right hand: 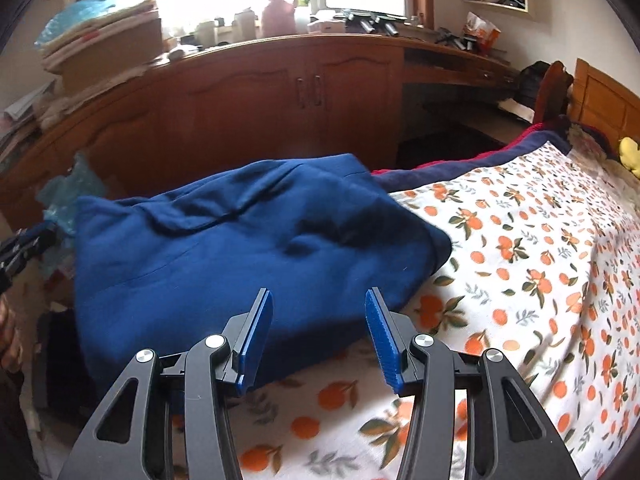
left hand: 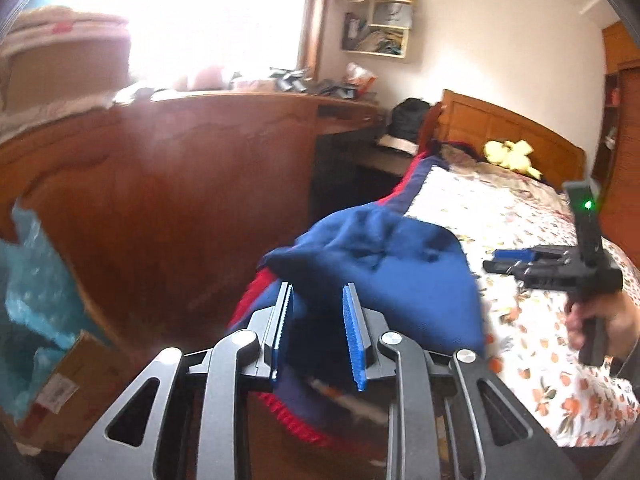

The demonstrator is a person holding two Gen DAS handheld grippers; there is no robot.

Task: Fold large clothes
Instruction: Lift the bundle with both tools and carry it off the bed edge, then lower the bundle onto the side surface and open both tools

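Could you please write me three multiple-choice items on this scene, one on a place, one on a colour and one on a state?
1. Where does the blue garment lie?
A. On the floral bedspread, near the bed's edge
B. On the wooden cabinet
C. On the wall shelf

2. What colour are the fruits printed on the bedspread?
A. Purple
B. Orange
C. Green

3. How does the right gripper stand?
A. Shut on the garment
B. Shut on nothing
C. Open, holding nothing

Answers:
1 A: the garment is bunched on the bedspread, in front of the cabinet.
2 B: orange fruits with dark leaves.
3 C: its blue pads stand apart with no cloth pinched between them.
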